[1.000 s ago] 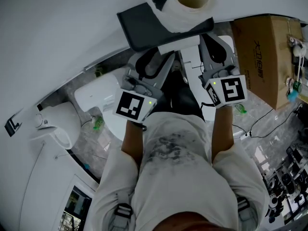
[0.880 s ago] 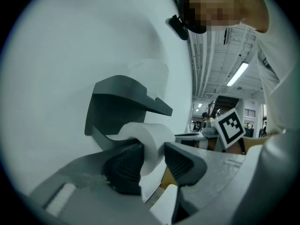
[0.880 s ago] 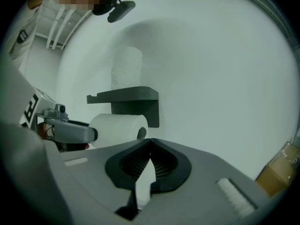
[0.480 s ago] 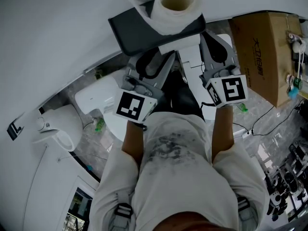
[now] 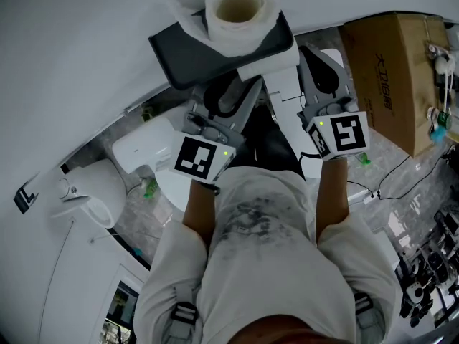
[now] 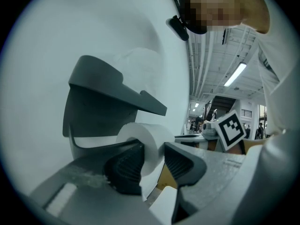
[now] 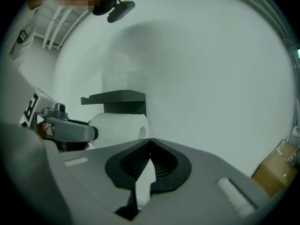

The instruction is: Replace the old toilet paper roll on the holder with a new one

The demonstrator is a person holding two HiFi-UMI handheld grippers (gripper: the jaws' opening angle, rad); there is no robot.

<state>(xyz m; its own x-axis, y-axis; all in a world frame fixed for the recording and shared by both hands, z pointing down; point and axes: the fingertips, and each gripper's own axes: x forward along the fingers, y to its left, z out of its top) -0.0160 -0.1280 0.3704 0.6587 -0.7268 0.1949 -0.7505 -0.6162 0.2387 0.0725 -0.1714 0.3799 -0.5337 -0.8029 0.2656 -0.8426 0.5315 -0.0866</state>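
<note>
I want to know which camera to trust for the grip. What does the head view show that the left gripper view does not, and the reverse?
Only the head view shows the hollow core of the top roll and the grey floor. Only the left gripper view shows the left gripper with its jaws pressed on the lower roll, plus ceiling lights behind. Both show the dark shelf and the white wall.

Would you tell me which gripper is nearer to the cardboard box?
Right. The right gripper is beside the cardboard box; the left gripper is farther, on the right gripper's other side.
</note>
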